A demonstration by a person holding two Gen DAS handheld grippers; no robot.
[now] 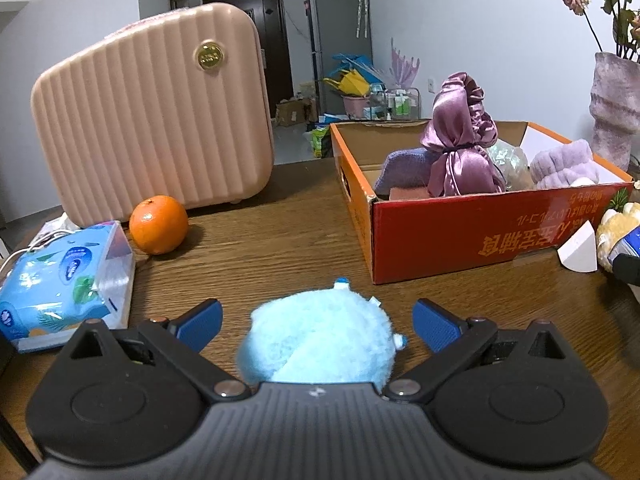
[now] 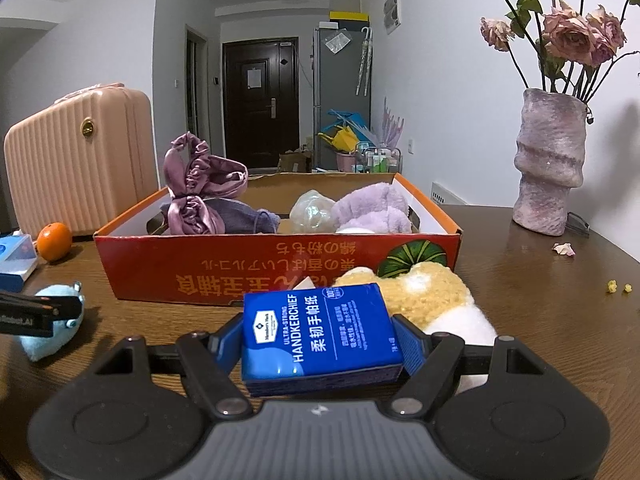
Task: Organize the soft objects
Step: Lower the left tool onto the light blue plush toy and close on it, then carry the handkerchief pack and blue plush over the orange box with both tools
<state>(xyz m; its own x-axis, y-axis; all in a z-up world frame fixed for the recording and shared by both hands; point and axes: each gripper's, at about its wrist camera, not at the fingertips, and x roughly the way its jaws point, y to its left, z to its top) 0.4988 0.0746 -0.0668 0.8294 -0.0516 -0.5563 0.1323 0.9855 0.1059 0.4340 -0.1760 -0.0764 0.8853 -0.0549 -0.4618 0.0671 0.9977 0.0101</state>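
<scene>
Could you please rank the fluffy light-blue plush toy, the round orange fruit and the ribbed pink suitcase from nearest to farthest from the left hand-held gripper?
1. Fluffy light-blue plush toy, between the open fingers.
2. Round orange fruit, ahead left.
3. Ribbed pink suitcase, behind the fruit.

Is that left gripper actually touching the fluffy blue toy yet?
Apart. In the left wrist view, the left gripper is open, with wood table visible between each blue pad and the blue plush toy.

The surface was dark wood with visible grain. The blue toy looked fluffy, the purple bonnet was shiny satin, and the box was matt cardboard. The tissue pack had glossy plastic wrap; the suitcase was smooth ribbed plastic.
</scene>
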